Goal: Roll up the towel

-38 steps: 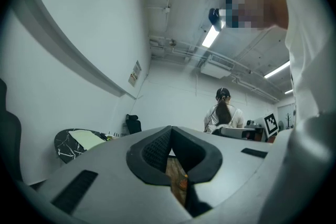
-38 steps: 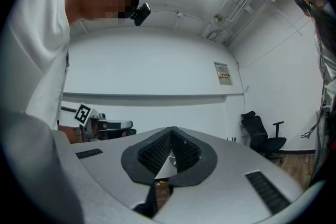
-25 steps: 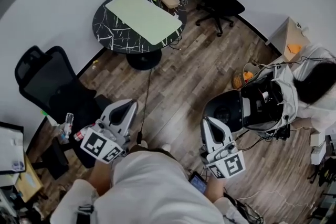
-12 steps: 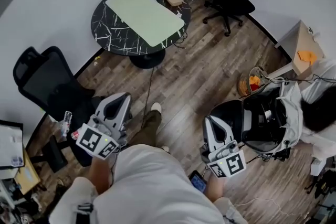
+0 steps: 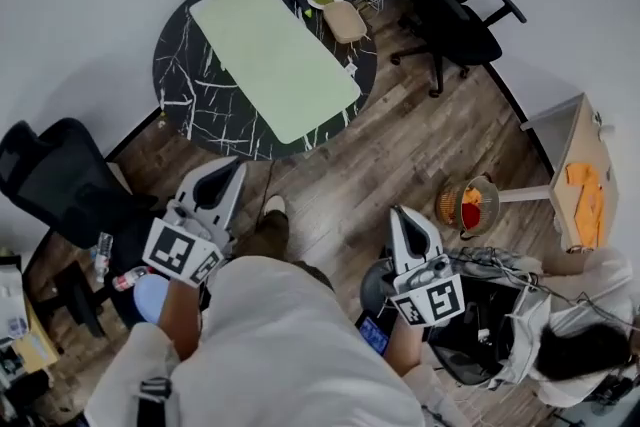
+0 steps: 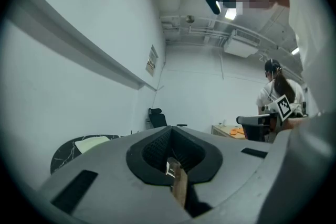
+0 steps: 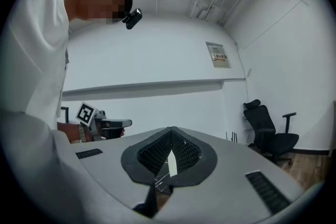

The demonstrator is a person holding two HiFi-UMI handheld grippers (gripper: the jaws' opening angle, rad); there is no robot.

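A pale green towel (image 5: 272,55) lies flat on the round black table (image 5: 185,87).

towel (image 5: 274,57) | pale green, rect | spread flat, unrolled | lies diag on round black marbled table (image 5: 190,85)

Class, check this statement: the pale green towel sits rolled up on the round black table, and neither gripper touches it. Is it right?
Not quite. The towel is not rolled up: it lies flat and spread out on the round black table, as the head view shows. The rest holds: neither the left gripper nor the right gripper touches it.
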